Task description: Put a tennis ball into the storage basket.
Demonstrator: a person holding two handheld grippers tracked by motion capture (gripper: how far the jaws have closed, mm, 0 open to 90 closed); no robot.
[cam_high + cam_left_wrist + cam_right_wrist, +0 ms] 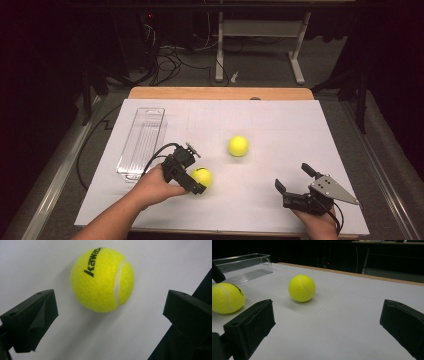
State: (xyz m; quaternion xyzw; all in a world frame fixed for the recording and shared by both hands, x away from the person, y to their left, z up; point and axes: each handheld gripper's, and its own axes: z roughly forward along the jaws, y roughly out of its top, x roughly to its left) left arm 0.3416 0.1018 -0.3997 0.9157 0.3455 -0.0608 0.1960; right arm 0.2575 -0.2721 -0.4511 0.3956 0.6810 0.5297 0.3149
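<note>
Just ahead of our left gripper (199, 184) lies the near tennis ball (202, 177), between its wide-open jaws but touching neither. Our right gripper (294, 181) sits well apart to that ball's right, jaws spread wide and holding nothing. Beyond it rests the far tennis ball (238, 146). Left of the left gripper lies a clear plastic tray (142, 142).

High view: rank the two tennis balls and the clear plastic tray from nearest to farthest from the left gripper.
1. Near tennis ball, right at the left gripper, between its open jaws.
2. Clear plastic tray, just left of it.
3. Far tennis ball, mid-table, to the right.
</note>
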